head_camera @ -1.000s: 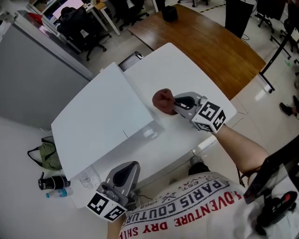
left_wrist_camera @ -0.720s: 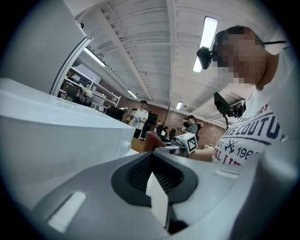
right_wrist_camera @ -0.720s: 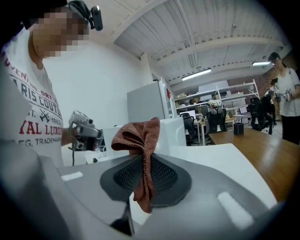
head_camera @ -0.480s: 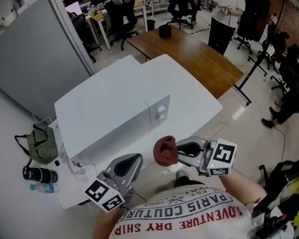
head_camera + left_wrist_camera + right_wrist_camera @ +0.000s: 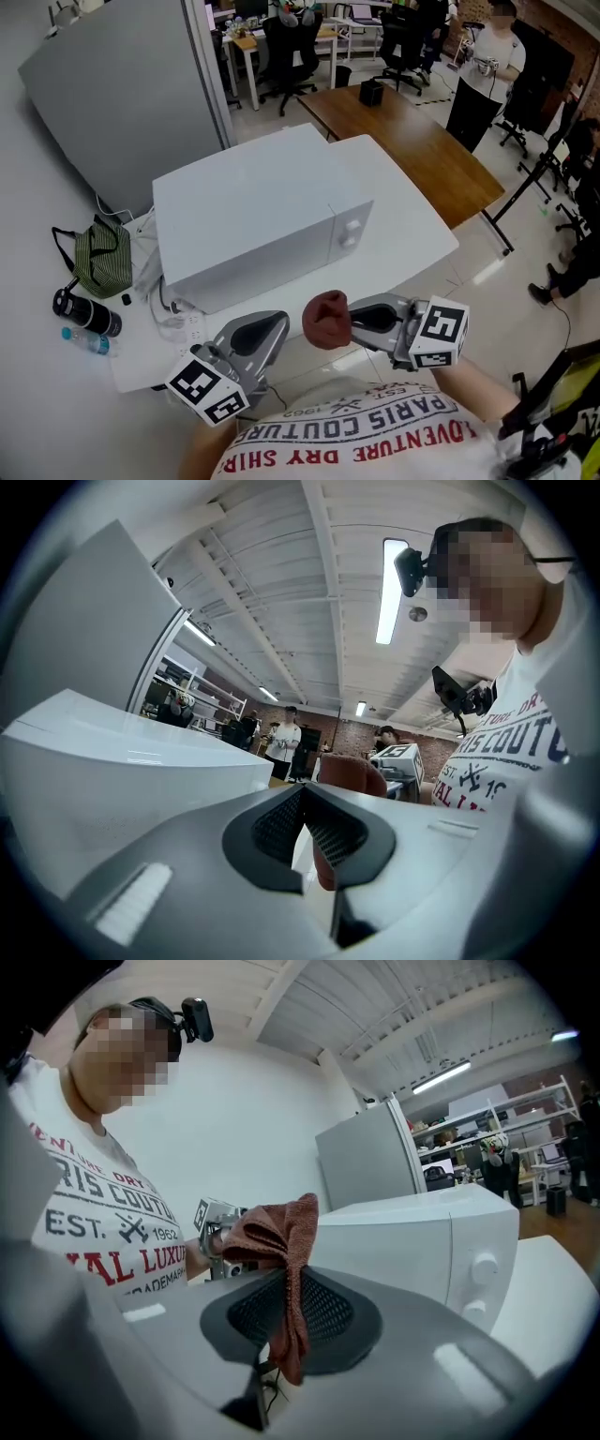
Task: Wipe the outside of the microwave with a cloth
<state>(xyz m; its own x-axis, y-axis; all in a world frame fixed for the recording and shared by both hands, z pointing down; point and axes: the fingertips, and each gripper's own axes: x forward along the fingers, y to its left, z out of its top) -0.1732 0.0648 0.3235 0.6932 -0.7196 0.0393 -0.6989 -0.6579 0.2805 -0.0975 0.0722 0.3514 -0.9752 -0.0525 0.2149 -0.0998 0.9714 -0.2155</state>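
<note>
I had the cloth (image 5: 326,320) clamped in my right gripper (image 5: 354,321), the jaws pressed together on it so that a bunched end stood out past the tips and a fold hung down between the pads (image 5: 323,1312). I held it off the near edge of the white table (image 5: 412,220), in front of the microwave (image 5: 253,220) and clear of it. The microwave sat on the table with its knobs (image 5: 349,232) at the right of the front, facing my right gripper. My left gripper (image 5: 274,326) hung just beside the cloth, to its left, and low against my shirt. Its jaws looked closed on each other with nothing in them, though its view showed only a dark slit there. A striped bag (image 5: 101,258) and a dark bottle (image 5: 84,314) lay on the floor to the left of the table.
</note>
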